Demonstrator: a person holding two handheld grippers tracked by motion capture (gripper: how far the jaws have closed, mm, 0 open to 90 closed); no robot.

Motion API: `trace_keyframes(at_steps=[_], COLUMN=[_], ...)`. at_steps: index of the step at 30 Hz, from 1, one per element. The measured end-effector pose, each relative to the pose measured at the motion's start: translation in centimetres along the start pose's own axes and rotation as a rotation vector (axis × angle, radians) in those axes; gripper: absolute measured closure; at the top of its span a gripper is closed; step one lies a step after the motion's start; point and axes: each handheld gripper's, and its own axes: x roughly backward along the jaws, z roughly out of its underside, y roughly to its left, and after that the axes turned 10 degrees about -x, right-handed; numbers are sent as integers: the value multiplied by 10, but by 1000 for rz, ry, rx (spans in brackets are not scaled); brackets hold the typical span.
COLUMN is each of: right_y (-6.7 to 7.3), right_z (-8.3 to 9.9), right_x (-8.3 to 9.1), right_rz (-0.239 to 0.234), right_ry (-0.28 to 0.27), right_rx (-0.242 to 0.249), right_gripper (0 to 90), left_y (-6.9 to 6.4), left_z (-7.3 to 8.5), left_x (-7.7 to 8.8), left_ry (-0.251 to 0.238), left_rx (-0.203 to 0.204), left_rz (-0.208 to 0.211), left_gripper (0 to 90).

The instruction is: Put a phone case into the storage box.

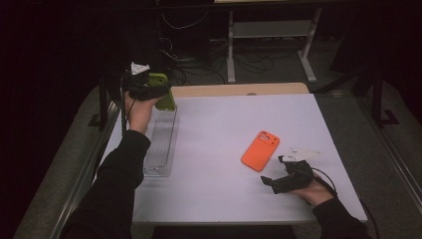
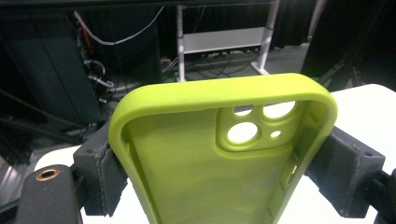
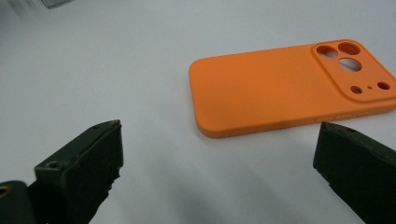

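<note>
- The room is dark, with cables and a white frame behind; the work happens on a white table (image 1: 224,149) with a clear tray (image 1: 161,144) along its left edge.
- My left gripper (image 1: 149,89) is clamped across the width of a lime-green phone case (image 1: 164,92), held in the air above the tray's far end.
- In the left gripper view the green case (image 2: 205,158) rises between the pads with its hollow side toward the camera and the lens cut-outs at the top, so its long axis runs up and away from the hand.
- I judge the coming move turns on this: the tray lies directly below and toward me, its long axis running near to far.
- My right gripper (image 1: 291,179) rests low on the table, jaws wide apart and empty.
- The orange phone case (image 3: 289,86) lies flat, back up, just ahead of those jaws; the right hand is clearly the nearer one to it.
</note>
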Motion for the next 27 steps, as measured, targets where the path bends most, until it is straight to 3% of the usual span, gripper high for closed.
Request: trace_keyframes(at_steps=[6,10,15,17,18,27], right_y=[0,0,0,0,0,0], right_z=[0,0,0,0,0,0], right_x=[2,2,2,2,1,2], right_rz=[3,6,6,7,7,10], right_ry=[-7,-9,-9,-9,-9,-12], right_rx=[2,2,3,5,4,8], right_gripper=[9,10,11,11,11,11], left_y=[0,1,2,3,3,0], left_z=[10,20,30,33,35,44], left_x=[-13,-19,-25,-27,-28,-35], left_ry=[47,48,78,81,73,86], left_rx=[-15,9,-2,-5,14,9], left_rz=[-36,-42,-56,-57,-56,-63], left_gripper=[153,152,152,151,151,150])
